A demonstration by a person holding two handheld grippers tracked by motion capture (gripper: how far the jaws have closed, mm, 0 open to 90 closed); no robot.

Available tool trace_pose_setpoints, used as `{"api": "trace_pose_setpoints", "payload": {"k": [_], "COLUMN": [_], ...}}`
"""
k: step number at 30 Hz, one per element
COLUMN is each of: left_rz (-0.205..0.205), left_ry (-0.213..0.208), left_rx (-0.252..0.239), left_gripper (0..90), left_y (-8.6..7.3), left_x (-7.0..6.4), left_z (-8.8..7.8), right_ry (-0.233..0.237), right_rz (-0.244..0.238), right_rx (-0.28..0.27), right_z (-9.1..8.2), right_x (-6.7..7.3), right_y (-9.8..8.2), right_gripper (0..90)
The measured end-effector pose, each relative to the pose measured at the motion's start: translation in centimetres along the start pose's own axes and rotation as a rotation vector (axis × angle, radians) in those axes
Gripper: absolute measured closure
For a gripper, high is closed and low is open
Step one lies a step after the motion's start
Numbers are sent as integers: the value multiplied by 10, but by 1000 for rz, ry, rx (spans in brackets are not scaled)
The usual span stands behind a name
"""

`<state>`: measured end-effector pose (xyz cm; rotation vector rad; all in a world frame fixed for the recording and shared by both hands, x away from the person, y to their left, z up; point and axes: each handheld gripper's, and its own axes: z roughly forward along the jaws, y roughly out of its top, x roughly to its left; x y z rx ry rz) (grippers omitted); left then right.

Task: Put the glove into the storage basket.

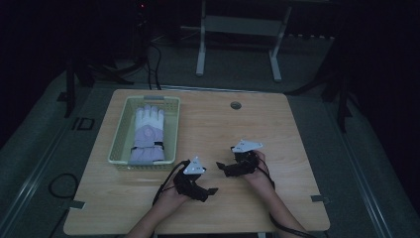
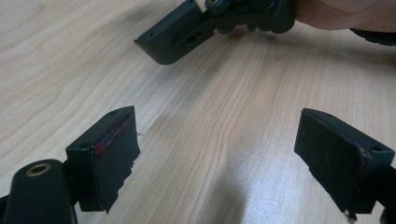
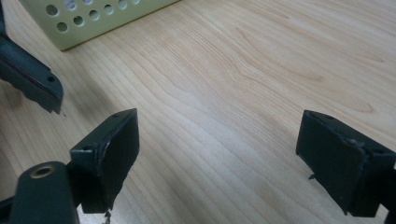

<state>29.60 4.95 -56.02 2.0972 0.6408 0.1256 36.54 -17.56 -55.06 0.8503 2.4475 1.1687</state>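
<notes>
Both claws [image 2: 219, 154] wide open, prob. empty

The high view looks forward and down on the whole table [image 1: 247, 124] from well above both grippers. Each gripper view sits close behind its own jaws, facing low across the wood; both share the bare patch between the grippers.

1. A light wooden surface [image 1: 277, 129] with rounded corners carries everything; its grain also shows in both gripper views.
2. A small round grey cap [image 1: 236, 105] sits in the surface near the middle of its far edge.
3. Grey tape tabs mark the near-left [image 1: 77, 204] and near-right [image 1: 319, 199] edges.
4. A white metal frame [image 1: 200, 49] stands on the grey floor [image 1: 376, 163] beyond the far edge.
5. Black cables [image 1: 153, 64] run past the far-left corner; a cable loop [image 1: 59, 186] lies off the left edge.
</notes>
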Motion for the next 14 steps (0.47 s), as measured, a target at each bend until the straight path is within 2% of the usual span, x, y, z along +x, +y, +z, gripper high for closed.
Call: {"api": "trace_pose_setpoints", "payload": {"k": [6, 11, 14], "left_rz": [2, -14, -13], "left_ry": [12, 15, 11], "left_rx": [-27, -40, -47], "left_gripper": [139, 139, 139], "left_y": [-2, -5, -4], "left_x": [-2, -1, -1], "left_z": [-1, -2, -2], "right_ry": [-4, -13, -17], "right_rz": [-1, -28, -27], "right_rx": [22, 24, 23], "right_z": [6, 7, 7], "right_x": [1, 5, 4], "right_y": [-8, -7, -8], "right_gripper": [137, 137, 137]}}
